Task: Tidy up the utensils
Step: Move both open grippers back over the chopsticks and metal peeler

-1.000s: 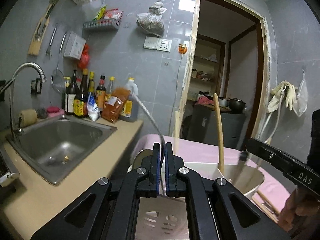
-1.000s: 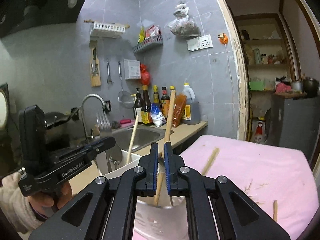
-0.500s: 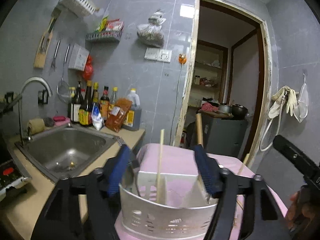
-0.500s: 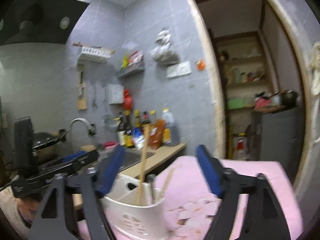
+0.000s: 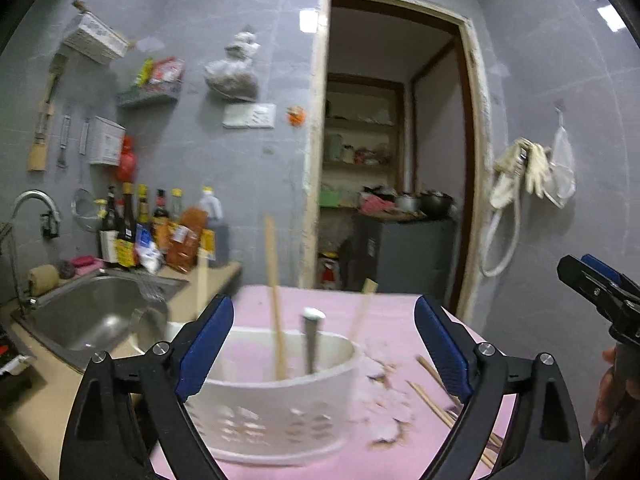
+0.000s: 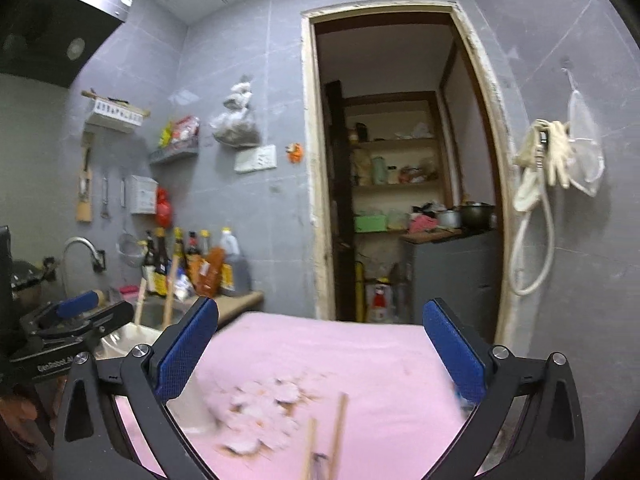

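Observation:
A white perforated utensil basket [image 5: 280, 412] stands on a pink cloth [image 5: 392, 312]. It holds wooden chopsticks [image 5: 276, 300] and a metal-handled utensil [image 5: 311, 340] upright. My left gripper [image 5: 324, 344] is open and empty, just in front of the basket. Loose chopsticks [image 5: 436, 396] lie on the cloth to the basket's right. My right gripper [image 6: 320, 352] is open and empty over the cloth [image 6: 340, 356], with chopstick ends [image 6: 328, 440] below it. The left gripper also shows in the right wrist view [image 6: 72, 316], and the right one at the left view's edge [image 5: 600, 284].
A steel sink [image 5: 92, 320] with a tap and several sauce bottles [image 5: 160, 228] sit on the counter to the left. A doorway [image 5: 400, 160] opens behind the table. A hose and gloves [image 5: 524, 168] hang on the right wall.
Both grippers have opened, let go of the utensils they held in the basket, and pulled back. The right gripper has swung right, away from the basket.

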`<state>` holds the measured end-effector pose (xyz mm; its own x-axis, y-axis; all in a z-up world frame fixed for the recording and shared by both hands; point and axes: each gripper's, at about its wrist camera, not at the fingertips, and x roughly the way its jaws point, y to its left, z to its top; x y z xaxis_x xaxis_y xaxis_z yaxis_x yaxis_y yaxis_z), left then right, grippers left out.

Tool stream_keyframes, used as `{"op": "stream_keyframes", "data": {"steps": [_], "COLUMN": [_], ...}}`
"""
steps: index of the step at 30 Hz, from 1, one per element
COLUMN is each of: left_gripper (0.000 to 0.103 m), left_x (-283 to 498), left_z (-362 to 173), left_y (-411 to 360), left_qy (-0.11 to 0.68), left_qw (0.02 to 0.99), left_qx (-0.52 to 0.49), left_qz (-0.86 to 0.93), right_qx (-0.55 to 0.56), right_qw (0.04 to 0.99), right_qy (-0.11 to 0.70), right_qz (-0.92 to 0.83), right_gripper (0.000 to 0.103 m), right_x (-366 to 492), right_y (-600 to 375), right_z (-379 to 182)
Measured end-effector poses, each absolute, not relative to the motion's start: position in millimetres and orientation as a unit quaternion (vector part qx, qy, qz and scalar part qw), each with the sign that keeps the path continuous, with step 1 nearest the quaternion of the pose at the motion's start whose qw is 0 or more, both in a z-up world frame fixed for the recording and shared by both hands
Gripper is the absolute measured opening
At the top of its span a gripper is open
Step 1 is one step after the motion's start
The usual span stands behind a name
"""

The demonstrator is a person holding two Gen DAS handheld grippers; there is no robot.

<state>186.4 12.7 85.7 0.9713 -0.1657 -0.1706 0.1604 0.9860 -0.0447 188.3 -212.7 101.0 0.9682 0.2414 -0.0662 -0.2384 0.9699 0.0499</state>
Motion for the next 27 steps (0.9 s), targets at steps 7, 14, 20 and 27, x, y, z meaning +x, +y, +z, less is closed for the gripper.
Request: {"op": "stream_keyframes", "data": {"steps": [7, 14, 20, 27], "left_gripper": [0.089, 0.088, 0.076, 0.063], "left_x": [203, 215, 236, 260], "left_z": [59, 34, 14, -2], "left_y": [-30, -61, -77, -86], "left_qy": [0.17, 0.241, 0.315, 0.39], "left_qw": [0.976, 0.955, 0.928, 0.898], "left_qx": [0.013, 0.039, 0.043, 0.044], "left_qz": [-0.137, -0.169, -0.192, -0.2], "right_qx": [0.004, 0.003, -0.006, -0.024], "right_qw": [0.988, 0.965, 0.939, 0.917], "right_qy": [0.12, 0.236, 0.313, 0.358], "right_qz": [0.095, 0.114, 0.144, 0.173], "right_gripper": [0.103, 0.084, 0.071, 0.057], "right_x": [183, 188, 191, 187], "right_y": [-254, -272, -266, -251], "right_z": [77, 40, 12, -8]}}
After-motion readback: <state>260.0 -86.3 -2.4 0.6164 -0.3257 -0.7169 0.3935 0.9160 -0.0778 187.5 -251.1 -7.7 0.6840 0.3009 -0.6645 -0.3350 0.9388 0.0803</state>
